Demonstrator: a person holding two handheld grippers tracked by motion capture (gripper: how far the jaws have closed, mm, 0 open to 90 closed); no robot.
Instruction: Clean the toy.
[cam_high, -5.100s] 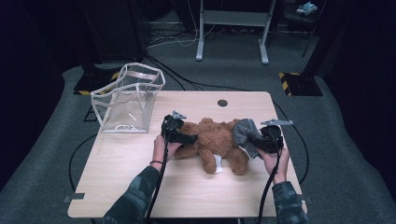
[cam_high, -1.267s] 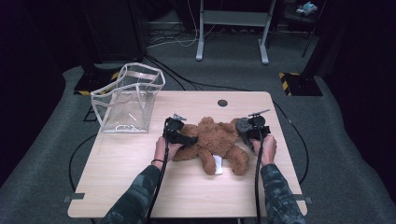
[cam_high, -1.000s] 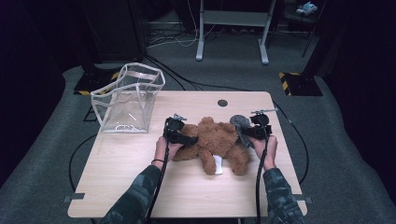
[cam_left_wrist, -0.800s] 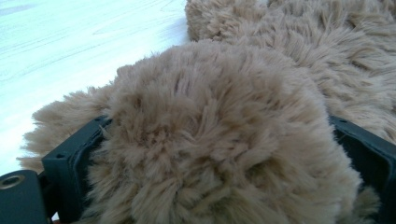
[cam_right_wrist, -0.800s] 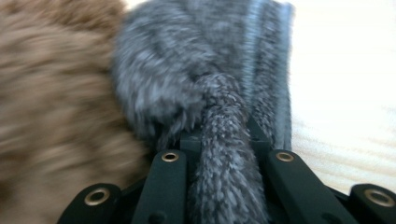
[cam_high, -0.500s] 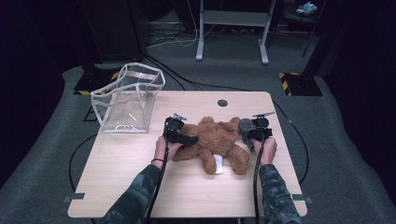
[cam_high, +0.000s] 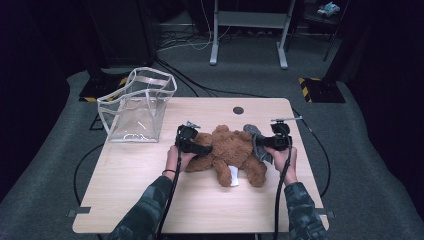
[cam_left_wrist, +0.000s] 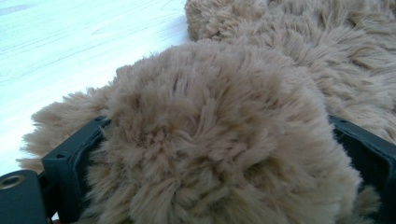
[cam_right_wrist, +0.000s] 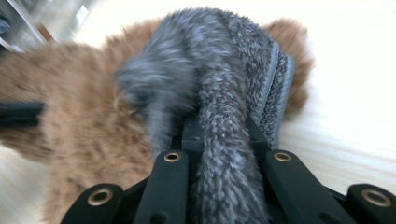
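One wide desk (cam_high: 150, 200) carries a brown teddy bear (cam_high: 232, 150) toward its right edge, bare wood along the near edge. Left gripper (cam_high: 192, 145) jaws clamp the bear's fur; right gripper (cam_high: 270, 142) jaws pinch a grey cloth (cam_high: 257, 142) against the bear.

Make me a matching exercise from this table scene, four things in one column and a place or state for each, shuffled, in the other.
Things:
1. teddy bear
2. grey cloth
3. clear bag
4. left gripper

Places or states:
A. stands open at the table's far left corner
B. pinched between the right gripper's jaws
C. lies in the middle of the table
D. clamped on a furry brown limb

Pairs: 1-C, 2-B, 3-A, 4-D
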